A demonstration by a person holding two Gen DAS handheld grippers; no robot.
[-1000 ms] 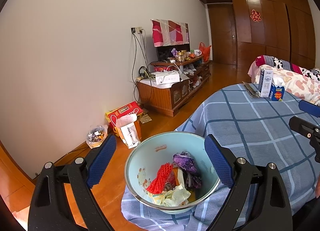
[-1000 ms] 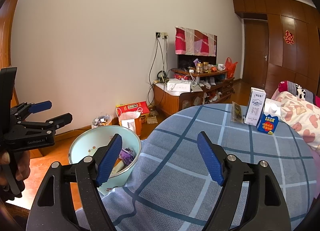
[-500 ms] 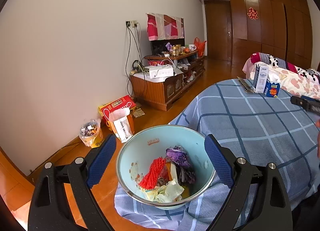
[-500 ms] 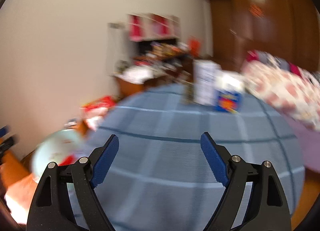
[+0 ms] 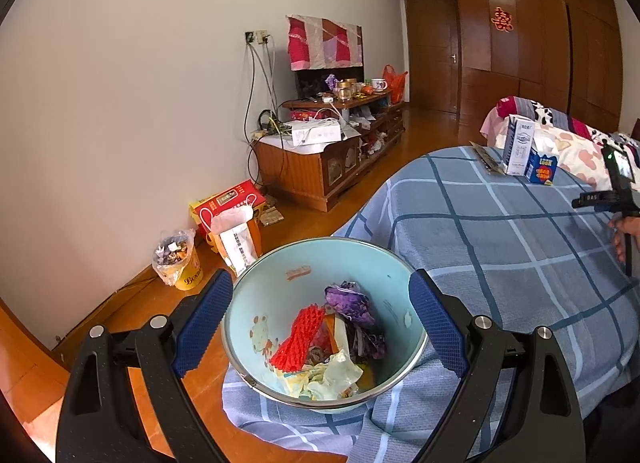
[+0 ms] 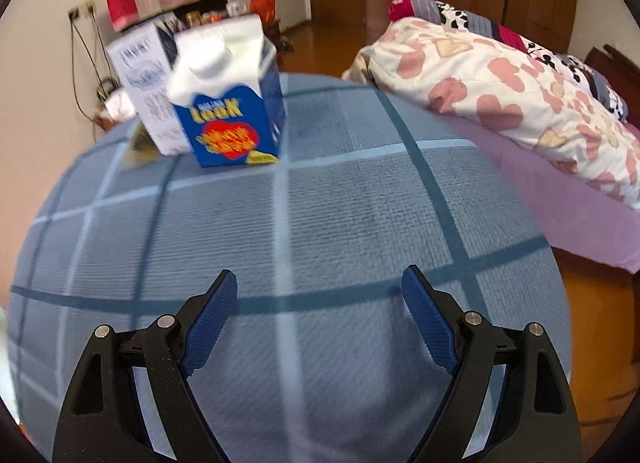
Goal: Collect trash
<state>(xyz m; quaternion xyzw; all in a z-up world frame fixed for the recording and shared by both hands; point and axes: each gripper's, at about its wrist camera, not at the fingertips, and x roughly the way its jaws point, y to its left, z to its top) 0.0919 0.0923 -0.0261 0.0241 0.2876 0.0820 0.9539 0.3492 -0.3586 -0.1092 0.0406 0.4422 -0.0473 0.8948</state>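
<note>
Trash items and collection basin on the blue checked bedcover

Pale blue enamel basin (image 5: 280, 295), round, upright, lying between the left gripper's (image 5: 320, 327) spread fingers; it holds a red foam net sleeve (image 5: 298, 337), a crumpled purple wrapper (image 5: 352, 305) and pale crumpled paper (image 5: 332, 377). Blue-and-white gable-top carton (image 6: 230, 103), upright, top folded shut, red and yellow print on its front; it stands ahead and to the left of the right gripper (image 6: 318, 321), well apart from it. Taller white carton (image 6: 150, 87), upright, just behind and left of the blue one. A flat foil wrapper (image 5: 486, 159) lies beside the white carton.
</note>
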